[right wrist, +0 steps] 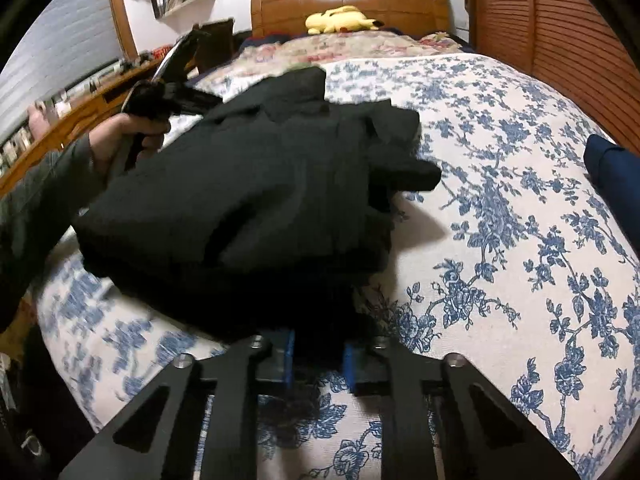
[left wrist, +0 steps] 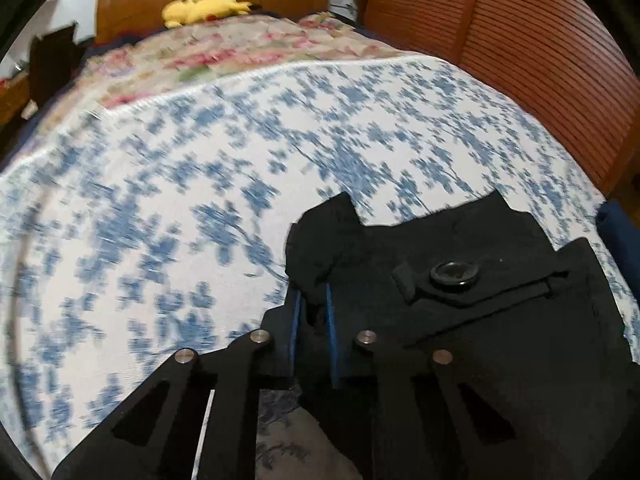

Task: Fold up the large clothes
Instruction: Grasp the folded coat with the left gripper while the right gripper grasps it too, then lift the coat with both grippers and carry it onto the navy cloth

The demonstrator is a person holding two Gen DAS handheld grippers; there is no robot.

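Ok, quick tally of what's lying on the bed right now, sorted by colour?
Black: 1, the black garment, held by the left gripper and the right gripper.
Yellow: 1, the plush toy.
Navy: 1, the folded cloth at the bed's right edge.
Total: 3

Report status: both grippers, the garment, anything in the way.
Left gripper and right gripper both shut on black heavy-fabric garment. Garment bunched, lifted over blue floral bedspread. Folded navy cloth at bed's right edge, apart.
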